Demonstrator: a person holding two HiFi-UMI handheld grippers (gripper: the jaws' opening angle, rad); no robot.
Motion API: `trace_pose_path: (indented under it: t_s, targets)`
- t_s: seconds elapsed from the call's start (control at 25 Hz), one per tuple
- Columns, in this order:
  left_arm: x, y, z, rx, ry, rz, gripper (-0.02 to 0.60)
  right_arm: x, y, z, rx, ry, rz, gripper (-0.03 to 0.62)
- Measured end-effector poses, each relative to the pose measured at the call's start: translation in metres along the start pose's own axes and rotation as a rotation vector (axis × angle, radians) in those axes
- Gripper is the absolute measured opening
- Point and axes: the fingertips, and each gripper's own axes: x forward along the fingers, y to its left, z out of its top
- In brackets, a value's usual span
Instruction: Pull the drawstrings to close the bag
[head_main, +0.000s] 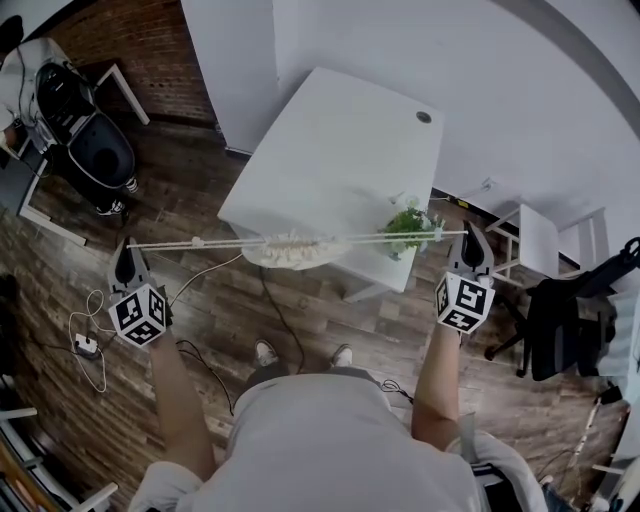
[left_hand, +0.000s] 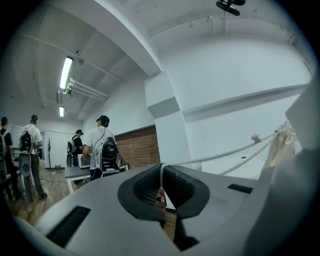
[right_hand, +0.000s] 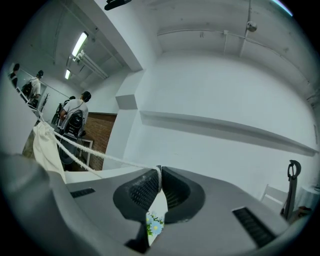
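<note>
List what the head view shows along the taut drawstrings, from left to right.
left gripper → bag → plant → right gripper
</note>
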Motion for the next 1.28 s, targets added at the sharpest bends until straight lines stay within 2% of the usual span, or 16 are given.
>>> trace_pose_path:
  t_s: [0.2, 0.44, 1.0, 1.16, 1.28]
  targets:
    - [-0.004, 0.003, 0.007, -0.036, -0.019, -0.035, 0.018, -0.005, -0.01, 0.011, 0.042, -0.027, -0.007, 0.037]
    - [-0.006, 0.011, 0.018, -0.135, -0.068, -0.022, 0.017, -0.014, -0.015, 0.027, 0.076, -0.073, -0.011, 0.037]
    - [-0.008, 0.001, 0.022, -0.164, -0.086, -0.056, 0.017, -0.023, -0.041, 0.026, 0.128, -0.083, -0.037, 0.037]
    - [0.0, -0.004, 0.029, -0.235, -0.097, -0.076, 0.017, -0.021, -0.05, 0.036, 0.145, -0.11, -0.04, 0.037]
    - [0.004, -0.009, 0.038, -0.226, -0.114, -0.082, 0.018, -0.018, -0.057, 0.04, 0.178, -0.124, -0.045, 0.037]
